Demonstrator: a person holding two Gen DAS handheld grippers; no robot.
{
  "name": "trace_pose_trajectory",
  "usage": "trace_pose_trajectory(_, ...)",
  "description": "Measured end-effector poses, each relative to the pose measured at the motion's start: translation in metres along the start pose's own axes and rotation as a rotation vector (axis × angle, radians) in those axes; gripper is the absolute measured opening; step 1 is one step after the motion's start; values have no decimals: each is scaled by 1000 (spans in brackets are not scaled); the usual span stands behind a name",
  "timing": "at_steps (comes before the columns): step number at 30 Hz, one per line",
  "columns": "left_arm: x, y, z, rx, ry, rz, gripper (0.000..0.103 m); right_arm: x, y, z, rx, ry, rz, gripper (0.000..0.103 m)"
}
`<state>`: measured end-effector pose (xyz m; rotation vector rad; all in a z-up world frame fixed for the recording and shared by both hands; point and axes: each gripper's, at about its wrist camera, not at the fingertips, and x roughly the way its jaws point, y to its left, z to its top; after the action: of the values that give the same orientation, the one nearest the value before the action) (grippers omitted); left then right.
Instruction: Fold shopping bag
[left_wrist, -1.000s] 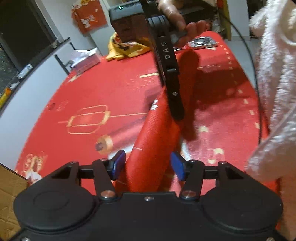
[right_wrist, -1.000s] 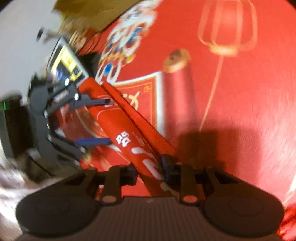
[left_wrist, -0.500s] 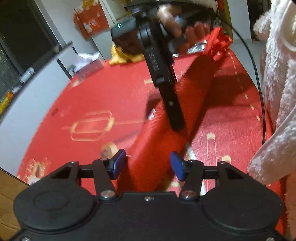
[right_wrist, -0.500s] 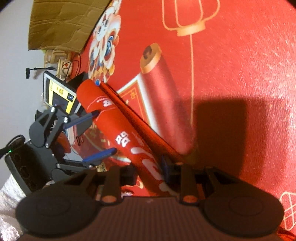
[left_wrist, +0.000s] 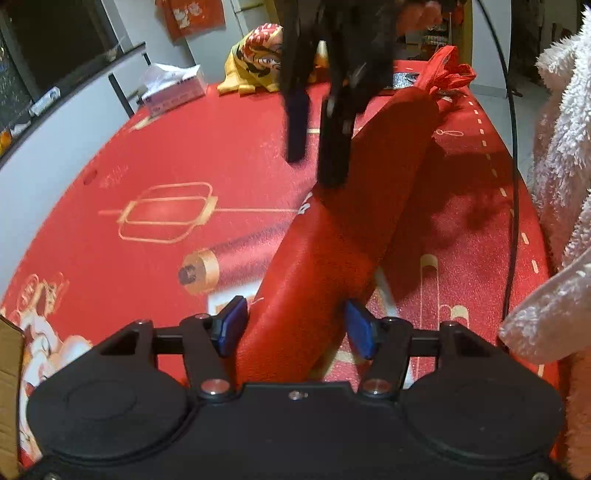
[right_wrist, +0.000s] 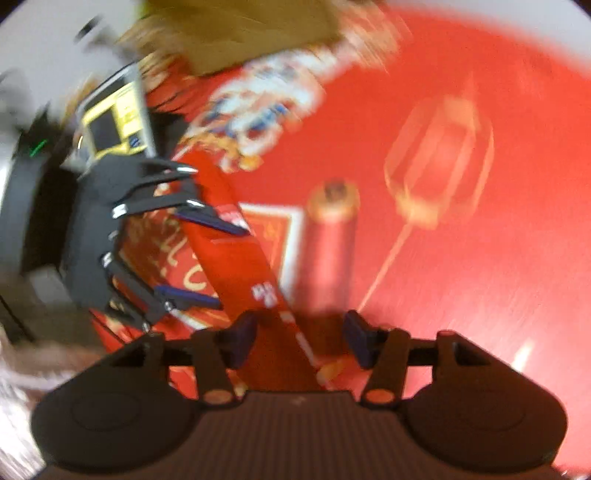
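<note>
The red shopping bag (left_wrist: 332, 236) is folded into a long narrow strip lying on the red tablecloth, with its bunched handles (left_wrist: 448, 74) at the far end. My left gripper (left_wrist: 295, 328) is open, its blue pads on either side of the strip's near end without pinching it. My right gripper (right_wrist: 299, 338) is open over the strip (right_wrist: 236, 254); the view is blurred. In the left wrist view the right gripper (left_wrist: 317, 125) hangs above the strip's middle. In the right wrist view the left gripper (right_wrist: 192, 258) straddles the strip's far end.
A red tablecloth (left_wrist: 166, 155) with gold lantern prints covers the table. A tissue box (left_wrist: 173, 88) and a yellow cloth (left_wrist: 255, 59) sit at the far edge. A white fluffy sleeve (left_wrist: 554, 221) is at the right. A cardboard box (right_wrist: 240, 29) lies beyond.
My right gripper has opened and let go of the bag strip, then lifted and swung. The strip has dropped flatter onto the table. My left gripper stays open around the near end.
</note>
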<state>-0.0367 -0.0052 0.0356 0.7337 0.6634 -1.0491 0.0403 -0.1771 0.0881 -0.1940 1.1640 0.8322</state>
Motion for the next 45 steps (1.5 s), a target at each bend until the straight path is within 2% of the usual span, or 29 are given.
trace_pose_trajectory(3, 2, 1, -2, -19, 8, -10, 60, -12, 44, 1, -260, -27, -79, 53)
trace_pose_trajectory(6, 4, 2, -2, -31, 12, -14, 61, 5, 87, -13, -553, 16, -200, 63)
trace_pose_trajectory(8, 4, 3, -2, -38, 14, -17, 61, 20, 101, -26, -672, 61, -241, 65)
trace_pose_trajectory(10, 4, 4, -2, -51, 15, -21, 61, 38, 105, -36, -709, 113, -272, 65)
trace_pose_trajectory(13, 4, 3, -2, -57, 17, -19, 61, 55, 100, -45, -705, 129, -318, 63)
trace_pose_trajectory(18, 0, -1, -1, -58, 2, 12, 62, 59, 80, -52, -596, 81, -291, 47)
trace_pose_trajectory(20, -9, -4, -4, -35, -17, 48, 63, 54, 73, -52, -543, 70, -254, 36)
trace_pose_trajectory(22, -20, -7, -8, -6, -38, 89, 69, 50, 63, -50, -458, 67, -187, 26)
trace_pose_trajectory(26, -39, -11, -17, 24, -62, 173, 70, 43, 38, -47, -289, 33, -76, 27)
trace_pose_trajectory(30, -53, 1, -21, -165, -99, 205, 82, 37, 11, -41, -69, 5, 24, 27)
trace_pose_trajectory(34, -59, 18, -23, -409, -152, 212, 82, 37, -2, -44, 103, -47, 62, 27)
trace_pose_trajectory(36, -59, 20, -23, -450, -160, 226, 82, 38, -3, -44, 132, -70, 63, 27)
trace_pose_trajectory(39, -52, 19, -18, -445, -145, 229, 82, 39, -1, -44, 128, -80, 50, 27)
trace_pose_trajectory(42, -53, 20, -13, -454, -162, 242, 82, 43, 10, -37, 56, -86, -5, 26)
trace_pose_trajectory(45, -63, 21, -9, -489, -204, 268, 82, 40, 32, -37, -108, -107, -120, 26)
